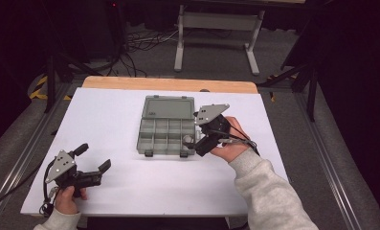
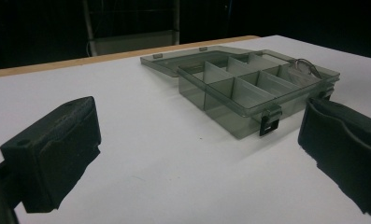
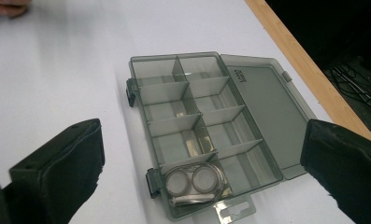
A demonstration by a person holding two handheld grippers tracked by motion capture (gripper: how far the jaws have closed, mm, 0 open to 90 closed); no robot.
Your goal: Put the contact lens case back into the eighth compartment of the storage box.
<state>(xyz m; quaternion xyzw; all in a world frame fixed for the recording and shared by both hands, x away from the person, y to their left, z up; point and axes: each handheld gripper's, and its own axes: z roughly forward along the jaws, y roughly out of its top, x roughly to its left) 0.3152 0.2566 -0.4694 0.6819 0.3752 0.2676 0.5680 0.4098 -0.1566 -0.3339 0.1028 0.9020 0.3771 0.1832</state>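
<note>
A grey see-through compartment box (image 1: 164,130) lies open mid-table, its lid (image 1: 170,106) flat on the far side. A small clear packet (image 3: 195,183) holding two round pieces rests in the corner compartment at the box's front right. My right gripper (image 1: 198,134) hovers at that corner, jaws open, nothing between them; in the right gripper view its jaws (image 3: 197,172) frame the box (image 3: 174,123) from above. My left gripper (image 1: 93,157) stands open near the table's front left, aimed at the box (image 2: 239,88), with bare table between its jaws (image 2: 197,154).
The white table top (image 1: 111,120) ends in a wooden strip (image 1: 168,84) at the far edge. Two black latches (image 1: 149,154) sit on the box's front wall. On the floor behind stand a metal frame (image 1: 216,28) and loose cables (image 1: 139,43).
</note>
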